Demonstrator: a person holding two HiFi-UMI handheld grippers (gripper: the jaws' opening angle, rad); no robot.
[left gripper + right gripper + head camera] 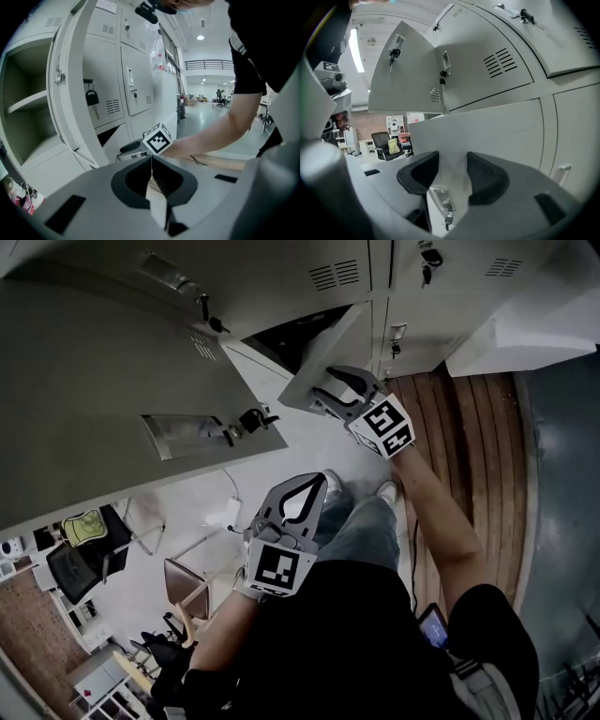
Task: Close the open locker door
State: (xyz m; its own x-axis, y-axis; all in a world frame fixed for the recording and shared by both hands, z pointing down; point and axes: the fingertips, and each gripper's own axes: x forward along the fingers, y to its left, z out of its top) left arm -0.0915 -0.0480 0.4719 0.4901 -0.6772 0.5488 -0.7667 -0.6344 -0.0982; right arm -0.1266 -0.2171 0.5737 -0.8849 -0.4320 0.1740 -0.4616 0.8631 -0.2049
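Observation:
A low locker door (323, 352) stands swung out from its dark compartment (291, 334). My right gripper (321, 397) is at that door's outer face, jaws apart, pads not pressing on anything. In the right gripper view the pale door (497, 131) fills the space ahead of the right gripper (452, 161), and its label holder with a key (443, 204) shows low between the jaws. My left gripper (307, 484) hangs lower, over the floor, shut and empty; in its own view the left gripper (151, 161) points toward the right gripper's marker cube (157, 139).
A large upper locker door (122, 381) also hangs open at the left, with handle and key (246, 420). Closed lockers (412, 287) line the top. The person's legs and shoes (384, 491) stand on pale floor beside wooden boards (469, 456). Office chairs (89, 554) lie behind.

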